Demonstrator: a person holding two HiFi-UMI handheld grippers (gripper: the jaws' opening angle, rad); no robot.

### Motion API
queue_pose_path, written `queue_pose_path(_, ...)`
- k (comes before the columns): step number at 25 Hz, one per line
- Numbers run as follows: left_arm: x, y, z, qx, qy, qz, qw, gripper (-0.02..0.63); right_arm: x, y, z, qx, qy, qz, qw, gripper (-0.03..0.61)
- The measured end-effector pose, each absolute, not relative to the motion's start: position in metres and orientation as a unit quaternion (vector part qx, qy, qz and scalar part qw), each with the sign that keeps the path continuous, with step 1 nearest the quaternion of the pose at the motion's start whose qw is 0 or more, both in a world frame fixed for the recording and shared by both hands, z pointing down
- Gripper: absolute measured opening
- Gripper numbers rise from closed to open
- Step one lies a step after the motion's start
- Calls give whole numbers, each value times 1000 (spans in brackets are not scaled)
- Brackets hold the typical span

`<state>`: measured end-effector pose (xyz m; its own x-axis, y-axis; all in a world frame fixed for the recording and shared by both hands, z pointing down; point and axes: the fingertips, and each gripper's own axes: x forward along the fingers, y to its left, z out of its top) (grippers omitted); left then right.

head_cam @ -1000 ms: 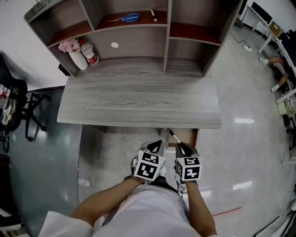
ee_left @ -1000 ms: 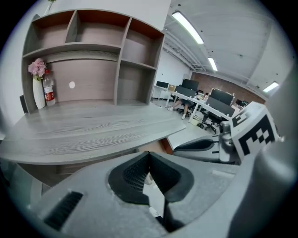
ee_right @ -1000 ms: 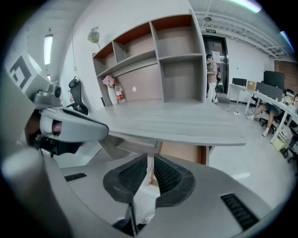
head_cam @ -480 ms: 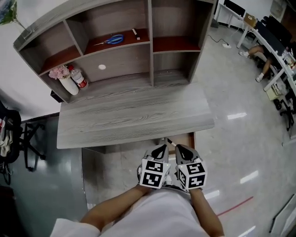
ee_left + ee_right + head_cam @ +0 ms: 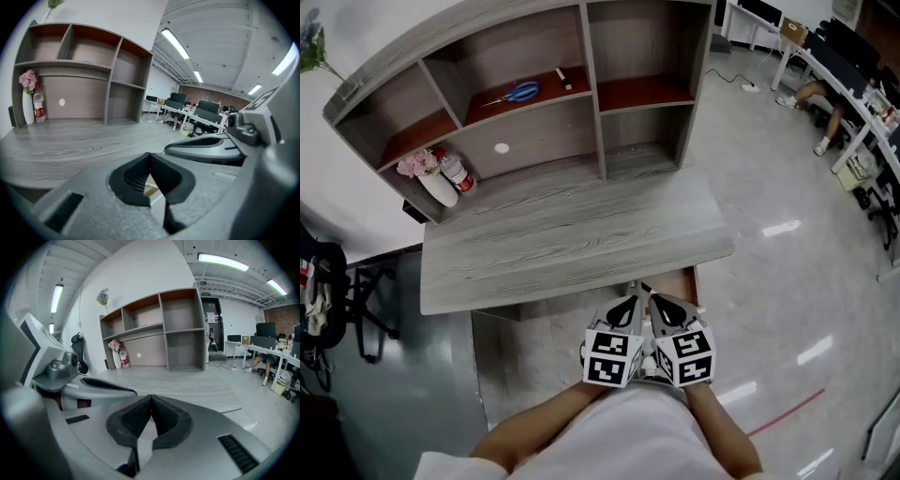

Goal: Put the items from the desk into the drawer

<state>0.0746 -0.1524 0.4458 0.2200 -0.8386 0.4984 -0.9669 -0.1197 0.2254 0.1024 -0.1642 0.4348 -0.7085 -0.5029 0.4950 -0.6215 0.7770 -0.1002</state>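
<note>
I'm holding both claws low in front of me, side by side. The left claw (image 5: 629, 308) and right claw (image 5: 665, 308) each have their jaws pressed together on nothing, which I read as a pause between carries. The grey wood-grain counter (image 5: 572, 234) is bare on top. What remains sits in the hutch: blue-handled scissors (image 5: 514, 93) and a small stick-like item (image 5: 562, 78) on the red-brown upper shelf (image 5: 534, 101), with a white vase of pink flowers (image 5: 431, 180) and a red-labelled bottle (image 5: 456, 172) below. The brown drawer (image 5: 680, 281) seems pulled out just beyond the claws, handy for drop-offs
</note>
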Motion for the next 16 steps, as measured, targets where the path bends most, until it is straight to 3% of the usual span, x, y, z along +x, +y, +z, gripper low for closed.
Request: queue_pose_path(16,77,-157,449,732,-617,123,262,2,107,-169,440,305,-915,133,228,2)
